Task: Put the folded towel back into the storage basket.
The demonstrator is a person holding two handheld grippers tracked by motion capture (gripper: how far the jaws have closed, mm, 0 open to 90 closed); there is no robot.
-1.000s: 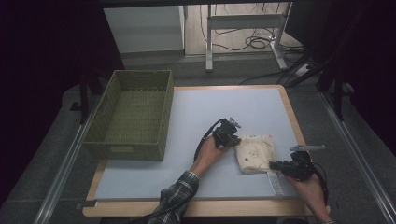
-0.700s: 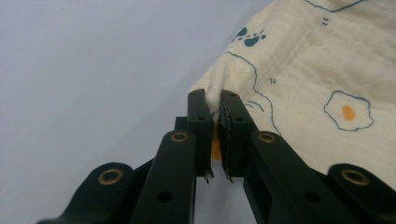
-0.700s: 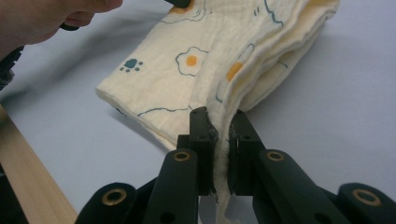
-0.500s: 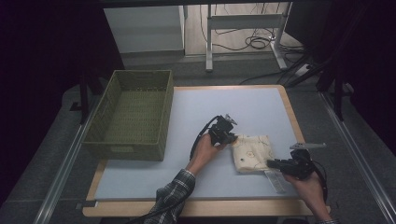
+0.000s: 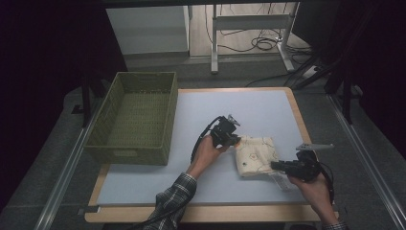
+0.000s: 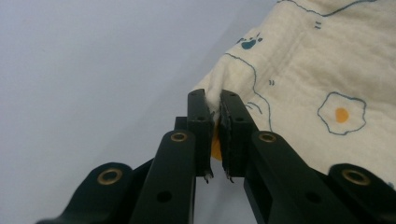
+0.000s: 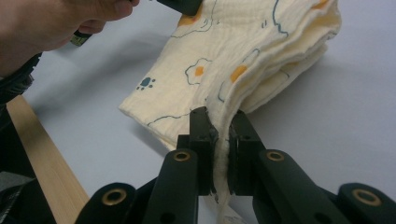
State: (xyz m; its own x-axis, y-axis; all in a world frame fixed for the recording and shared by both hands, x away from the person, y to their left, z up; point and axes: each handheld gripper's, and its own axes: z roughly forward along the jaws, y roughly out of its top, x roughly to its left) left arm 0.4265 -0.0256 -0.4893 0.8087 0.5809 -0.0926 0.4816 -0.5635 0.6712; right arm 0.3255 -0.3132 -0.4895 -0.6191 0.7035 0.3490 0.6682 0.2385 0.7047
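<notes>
High view is showing us gripping the folded cream cloth with egg and paw prints [image 5: 255, 155], at the table's near right. Our left gripper [image 5: 233, 140] is clamping its far-left corner, our right gripper [image 5: 274, 166] its near edge (both jaws pinched on fabric). That left corner is riding higher than a second ago, so we are probably starting the carry toward the green woven basket [image 5: 135, 152] at far left.

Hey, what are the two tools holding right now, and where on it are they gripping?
Both hold the folded cream cloth. The left tool pinches its corner; the right tool clamps a folded edge on the opposite side.
</notes>
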